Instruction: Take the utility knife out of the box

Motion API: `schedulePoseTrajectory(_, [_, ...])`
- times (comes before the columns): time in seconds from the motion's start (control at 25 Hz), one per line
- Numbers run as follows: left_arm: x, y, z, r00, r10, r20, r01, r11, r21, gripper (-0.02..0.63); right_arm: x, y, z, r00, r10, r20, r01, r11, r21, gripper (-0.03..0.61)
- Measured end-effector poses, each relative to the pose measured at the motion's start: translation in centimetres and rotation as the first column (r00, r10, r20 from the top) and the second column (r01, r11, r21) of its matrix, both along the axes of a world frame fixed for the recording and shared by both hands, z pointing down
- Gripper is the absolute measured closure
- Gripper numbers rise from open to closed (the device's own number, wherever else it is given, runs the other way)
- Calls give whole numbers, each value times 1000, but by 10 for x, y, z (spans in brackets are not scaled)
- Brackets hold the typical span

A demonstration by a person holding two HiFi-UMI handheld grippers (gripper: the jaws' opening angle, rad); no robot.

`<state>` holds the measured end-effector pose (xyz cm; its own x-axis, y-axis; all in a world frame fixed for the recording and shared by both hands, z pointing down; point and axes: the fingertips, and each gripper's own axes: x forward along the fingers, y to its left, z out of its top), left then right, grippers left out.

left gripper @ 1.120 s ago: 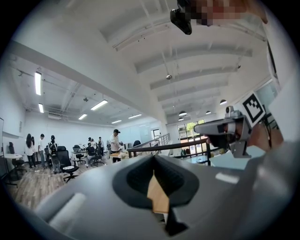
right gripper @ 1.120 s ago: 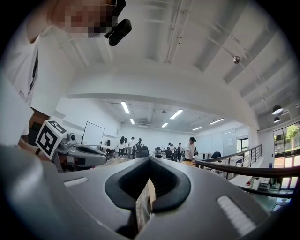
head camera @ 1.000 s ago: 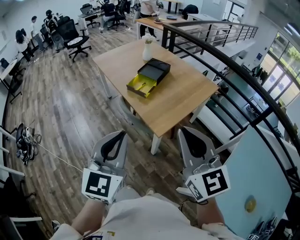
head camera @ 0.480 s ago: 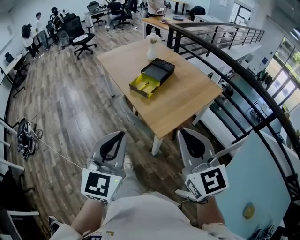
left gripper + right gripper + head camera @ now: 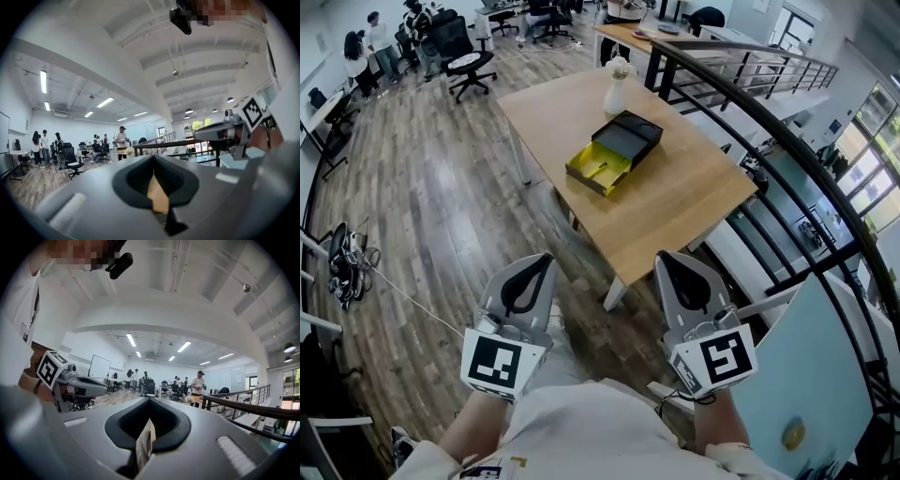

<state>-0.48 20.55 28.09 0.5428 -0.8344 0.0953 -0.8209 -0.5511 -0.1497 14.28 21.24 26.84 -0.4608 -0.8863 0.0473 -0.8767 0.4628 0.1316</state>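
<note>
A box (image 5: 615, 152) lies on the wooden table (image 5: 675, 202) ahead: a black part (image 5: 628, 139) at the back and an open yellow tray (image 5: 597, 169) in front. The tray's contents are too small to make out, so the utility knife cannot be picked out. My left gripper (image 5: 547, 257) and right gripper (image 5: 661, 256) are held side by side low in the head view, well short of the table. Both are shut with nothing between the jaws. In the left gripper view its jaws (image 5: 154, 158) meet; the right gripper view shows the same (image 5: 149, 399).
A white vase (image 5: 617, 91) stands on the table behind the box. A dark metal railing (image 5: 787, 141) runs along the right, with a drop beyond it. Office chairs (image 5: 459, 52) and people (image 5: 356, 47) are far back left. Cables (image 5: 347, 267) lie on the wood floor.
The table and box have drawn nearer and slid lower in the head view as the person walks towards them. Both grippers stay shut and keep their spacing.
</note>
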Motion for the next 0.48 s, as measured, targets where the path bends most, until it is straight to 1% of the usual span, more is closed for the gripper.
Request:
schedulePoseTrajectory(0.16, [-10, -38, 13, 999, 4, 36, -4, 1000, -10, 612, -13, -35, 9, 1000, 2, -4, -2, 1000, -22, 578])
schedulePoseTrajectory(0.48, [-34, -129, 28, 999, 23, 37, -22, 999, -37, 612, -43, -126, 27, 999, 17, -37, -20, 998, -67, 578])
